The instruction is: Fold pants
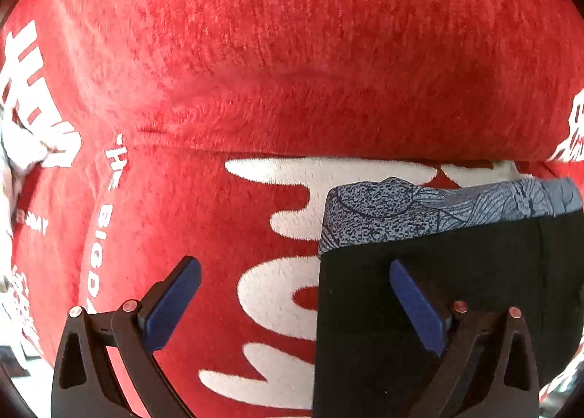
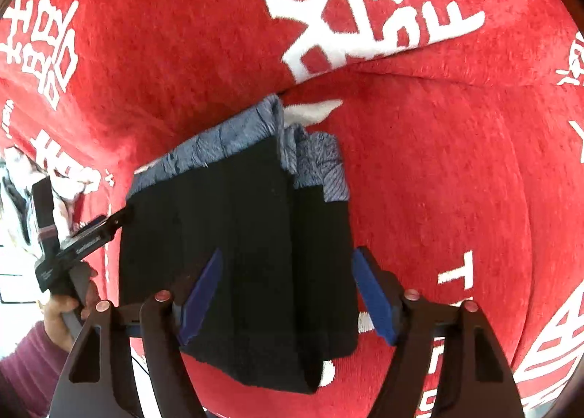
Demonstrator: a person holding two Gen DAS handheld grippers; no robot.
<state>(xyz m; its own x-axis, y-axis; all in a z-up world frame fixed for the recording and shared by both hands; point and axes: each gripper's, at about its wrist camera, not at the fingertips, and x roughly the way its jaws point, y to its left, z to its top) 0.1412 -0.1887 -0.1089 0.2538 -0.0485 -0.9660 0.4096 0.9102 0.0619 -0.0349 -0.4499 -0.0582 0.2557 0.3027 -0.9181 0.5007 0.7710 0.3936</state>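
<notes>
Here the pants (image 1: 456, 308), black with a blue-grey patterned band (image 1: 438, 206) along the far edge, lie folded into a compact block on a red blanket (image 1: 292, 53) printed with white characters.

Left wrist view: the block fills the lower right of the frame. Its left edge runs straight down the middle. The patterned band crosses the upper edge toward the right border. The left tongs (image 1: 295, 305) stand wide apart. One blue pad sits over bare blanket at lower left; the other sits over the black fabric. Nothing is held between them. A raised fold of blanket (image 1: 255, 148) runs across mid-frame just beyond the band. The whole upper half of the frame is open red pile.

Right wrist view: the pants (image 2: 237, 235) occupy the centre. The right tongs (image 2: 288, 297) are spread wide, the pads bracketing the near part of the block. Whether either pad touches the cloth cannot be told. Open blanket extends to the right and upper left. At left of frame the left tongs (image 2: 109, 224) reach the block's left edge, carried by a hand (image 2: 65, 312) in a maroon sleeve. Pale crumpled items (image 2: 22, 192) lie at the left border.
</notes>
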